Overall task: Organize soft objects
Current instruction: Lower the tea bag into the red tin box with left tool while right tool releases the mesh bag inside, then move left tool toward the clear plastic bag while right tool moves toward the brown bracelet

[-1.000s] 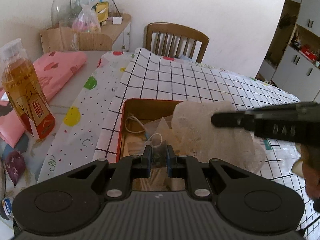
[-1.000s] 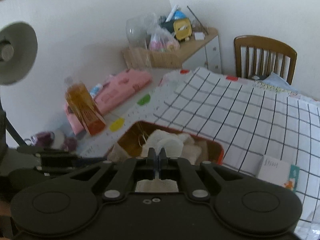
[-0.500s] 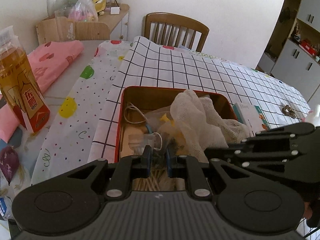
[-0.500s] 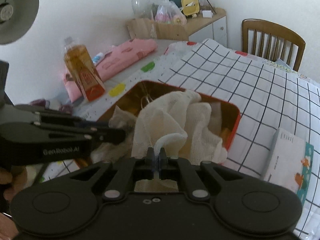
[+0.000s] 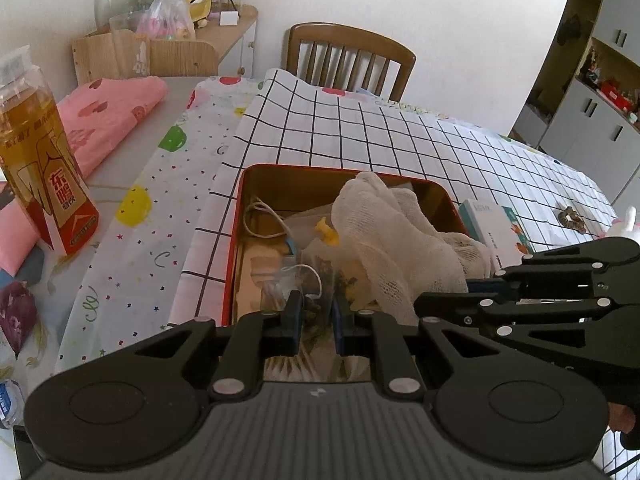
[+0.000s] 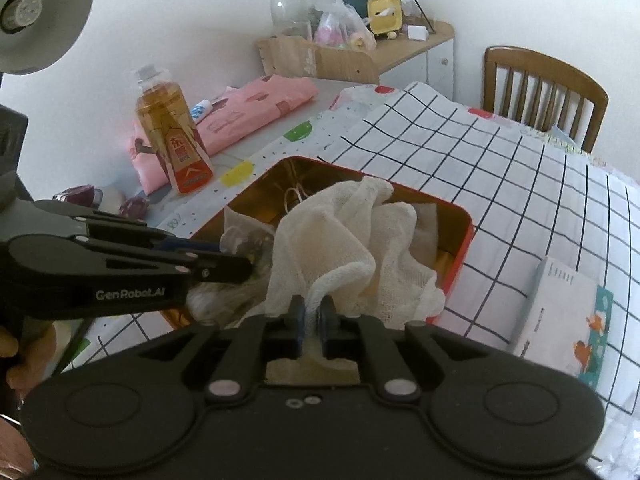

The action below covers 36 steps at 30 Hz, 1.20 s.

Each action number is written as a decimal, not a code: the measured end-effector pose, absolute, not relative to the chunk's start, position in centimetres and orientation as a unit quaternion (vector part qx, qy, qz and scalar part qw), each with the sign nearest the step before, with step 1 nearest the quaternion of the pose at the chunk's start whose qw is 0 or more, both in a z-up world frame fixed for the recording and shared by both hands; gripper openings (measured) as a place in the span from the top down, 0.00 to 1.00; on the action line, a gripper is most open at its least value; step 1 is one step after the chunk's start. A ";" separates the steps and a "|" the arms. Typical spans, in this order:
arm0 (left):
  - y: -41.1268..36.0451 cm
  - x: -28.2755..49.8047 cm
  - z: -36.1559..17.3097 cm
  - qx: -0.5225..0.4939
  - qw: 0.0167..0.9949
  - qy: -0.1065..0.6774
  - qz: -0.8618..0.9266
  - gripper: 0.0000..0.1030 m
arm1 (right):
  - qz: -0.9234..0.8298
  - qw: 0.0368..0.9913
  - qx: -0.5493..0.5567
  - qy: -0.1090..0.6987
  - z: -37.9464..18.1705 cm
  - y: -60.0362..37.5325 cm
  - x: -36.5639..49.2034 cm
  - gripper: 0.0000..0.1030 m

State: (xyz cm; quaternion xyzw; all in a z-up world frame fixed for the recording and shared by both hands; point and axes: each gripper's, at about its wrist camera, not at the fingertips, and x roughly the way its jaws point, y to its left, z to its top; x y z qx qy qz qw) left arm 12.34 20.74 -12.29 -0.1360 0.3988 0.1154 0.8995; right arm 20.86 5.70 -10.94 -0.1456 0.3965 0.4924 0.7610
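A red tin (image 5: 237, 240) with a gold inside sits on the checked cloth. My left gripper (image 5: 316, 312) is at the tin's near edge, shut on a clear pouch (image 5: 316, 276) with dark contents and a white string. A white gauze cloth (image 6: 348, 232) lies heaped in the tin (image 6: 460, 248). My right gripper (image 6: 311, 316) pinches its rolled hem, and the jaws are opening. In the left wrist view the gauze cloth (image 5: 384, 232) fills the tin's right half, with the right gripper (image 5: 440, 298) at its near right. The left gripper (image 6: 236, 266) shows in the right wrist view.
An amber drink bottle (image 5: 40, 184) stands left of the tin, a folded pink cloth (image 5: 108, 120) behind it. A white box (image 5: 496, 228) lies right of the tin, a hair tie (image 5: 572, 216) beyond. A wooden chair (image 5: 348, 56) is at the table's far side. A lamp (image 6: 40, 12) hangs upper left.
My right gripper has come down with the gauze, which now rests heaped in the tin instead of hanging above it. Its jaws have parted slightly. The left gripper keeps its hold.
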 end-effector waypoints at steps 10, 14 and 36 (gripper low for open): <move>20.4 11.2 -11.4 -0.139 0.902 0.391 0.123 0.83 | 0.489 0.769 -0.149 0.383 -9.7 4.5 20.5 0.60; 20.3 11.0 -11.2 -0.139 0.904 0.386 0.121 0.47 | 0.483 0.776 -0.139 0.382 -9.1 3.6 20.6 0.55; 13.6 9.5 -4.7 -0.088 0.942 0.318 0.060 0.20 | 0.463 0.828 -0.058 0.311 -1.9 -6.4 18.6 0.11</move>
